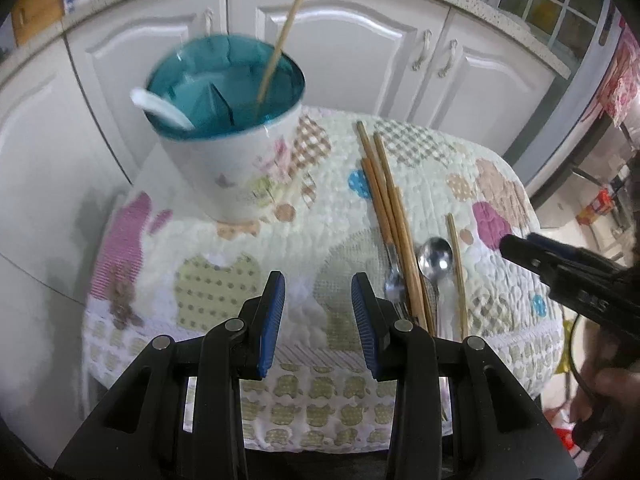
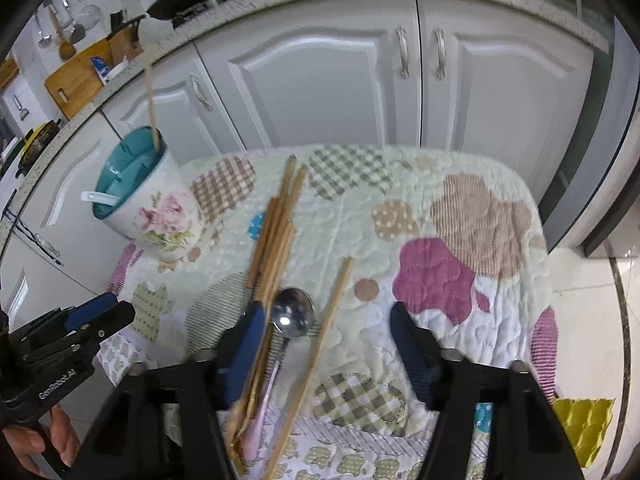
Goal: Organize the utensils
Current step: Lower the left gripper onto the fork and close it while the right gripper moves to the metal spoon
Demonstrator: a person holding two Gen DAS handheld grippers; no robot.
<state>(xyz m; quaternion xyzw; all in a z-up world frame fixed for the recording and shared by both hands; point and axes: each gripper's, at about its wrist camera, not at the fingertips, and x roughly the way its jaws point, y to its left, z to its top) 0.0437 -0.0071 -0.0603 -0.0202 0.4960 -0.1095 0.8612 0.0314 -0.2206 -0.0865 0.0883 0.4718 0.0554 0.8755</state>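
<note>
Utensil holder [image 1: 224, 120]: white floral cup with teal divided interior, standing at the far left corner of the quilted table cover [image 2: 460, 184]. Already inside: one white spoon [image 1: 160, 106], handle leaning over the near rim, and one pale chopstick [image 1: 286, 32] standing upright in a rear compartment. Judged progress: early, two items stowed, most still out. Remaining on the cover, right of the holder and well apart from it: a bundle of wooden chopsticks [image 2: 276, 224] lying roughly lengthwise, a metal spoon [image 2: 294, 312] with its bowl facing up just beside them, a single chopstick [image 2: 328, 320] lying apart to the right of the spoon, and what may be a second metal utensil [image 1: 394, 284] under the bundle; motion blur near the lens makes the count unreliable. Right gripper [image 2: 324, 344]: jaws part open, nothing clamped, straddling the spoon and the single chopstick, left finger close against the bundle; pads not pressing on anything that I can see. Left gripper [image 1: 318, 316]: part open, empty, hovering over bare cover between holder and pile. Left to do: essentially the whole pile.
</note>
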